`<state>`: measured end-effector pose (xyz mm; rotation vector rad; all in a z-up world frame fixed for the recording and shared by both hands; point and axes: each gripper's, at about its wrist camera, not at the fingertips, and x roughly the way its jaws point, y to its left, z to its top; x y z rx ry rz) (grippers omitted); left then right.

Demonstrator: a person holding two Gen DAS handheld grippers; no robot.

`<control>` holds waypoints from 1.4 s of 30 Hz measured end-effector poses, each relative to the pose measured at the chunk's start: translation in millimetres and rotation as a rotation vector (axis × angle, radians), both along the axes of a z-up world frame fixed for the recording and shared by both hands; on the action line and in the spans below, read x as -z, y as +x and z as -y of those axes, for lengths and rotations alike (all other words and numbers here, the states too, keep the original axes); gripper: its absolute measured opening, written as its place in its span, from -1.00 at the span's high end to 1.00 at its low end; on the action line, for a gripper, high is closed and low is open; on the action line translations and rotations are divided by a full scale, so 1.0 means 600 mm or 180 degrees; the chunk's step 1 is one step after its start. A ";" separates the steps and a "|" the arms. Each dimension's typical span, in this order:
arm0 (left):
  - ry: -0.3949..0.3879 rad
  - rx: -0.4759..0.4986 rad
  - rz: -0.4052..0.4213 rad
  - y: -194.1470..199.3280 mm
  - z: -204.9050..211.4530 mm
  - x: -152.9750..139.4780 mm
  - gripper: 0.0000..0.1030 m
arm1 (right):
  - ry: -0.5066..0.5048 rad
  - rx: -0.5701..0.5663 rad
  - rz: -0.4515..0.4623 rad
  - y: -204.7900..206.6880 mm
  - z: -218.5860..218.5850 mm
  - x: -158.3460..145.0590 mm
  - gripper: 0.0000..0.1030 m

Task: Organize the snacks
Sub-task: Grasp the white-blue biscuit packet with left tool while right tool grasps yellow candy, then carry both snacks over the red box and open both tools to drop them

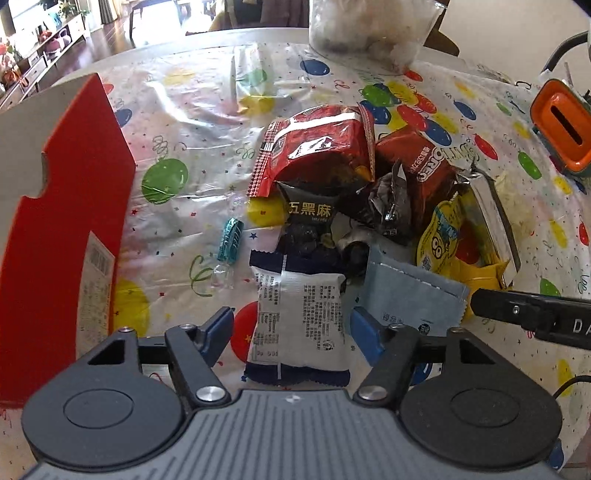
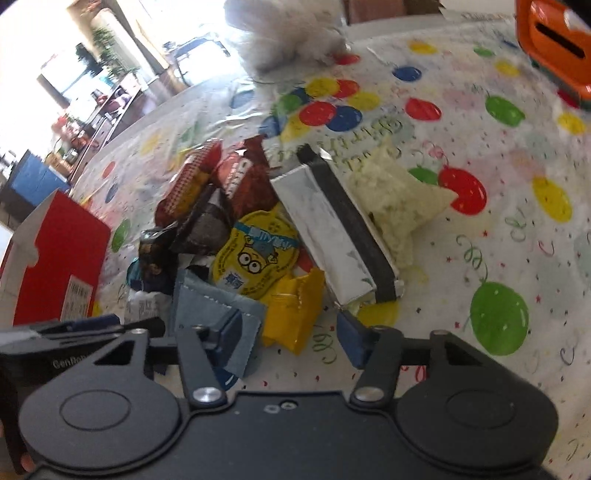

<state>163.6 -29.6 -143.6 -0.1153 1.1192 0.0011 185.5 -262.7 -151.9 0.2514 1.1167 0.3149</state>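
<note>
A pile of snack packets lies on the balloon-print tablecloth [image 1: 184, 110]. My left gripper [image 1: 291, 325] is open, its fingers on either side of a white and navy packet [image 1: 299, 317]. Behind it lie a black packet [image 1: 310, 214], a red packet [image 1: 317, 147], a brown Oreo packet [image 1: 421, 162], a yellow Minion cup [image 1: 443, 236] and a grey-blue sachet [image 1: 410, 291]. My right gripper [image 2: 291, 332] is open over a yellow wrapper [image 2: 291, 314], its left finger on the grey-blue sachet [image 2: 207, 306]. A silver packet [image 2: 328, 229] lies beyond.
A red cardboard box [image 1: 62, 221] stands open at the left, also in the right wrist view [image 2: 62, 258]. A small teal candy [image 1: 231, 240] lies near it. An orange and green device [image 1: 561, 129] sits at the right. A clear container [image 1: 369, 29] stands at the back.
</note>
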 end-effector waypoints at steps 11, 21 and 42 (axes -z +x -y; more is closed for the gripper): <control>-0.0056 -0.0025 -0.0051 0.016 0.000 0.012 0.05 | 0.0091 0.0042 -0.0158 0.014 0.001 0.011 0.38; -0.0067 -0.0078 -0.0048 0.009 -0.004 0.009 0.11 | -0.0054 -0.0055 -0.0033 0.009 -0.011 -0.009 0.52; -0.0138 -0.0222 0.0163 -0.032 -0.007 -0.049 0.12 | -0.0151 -0.0165 0.0276 -0.015 0.010 -0.082 0.68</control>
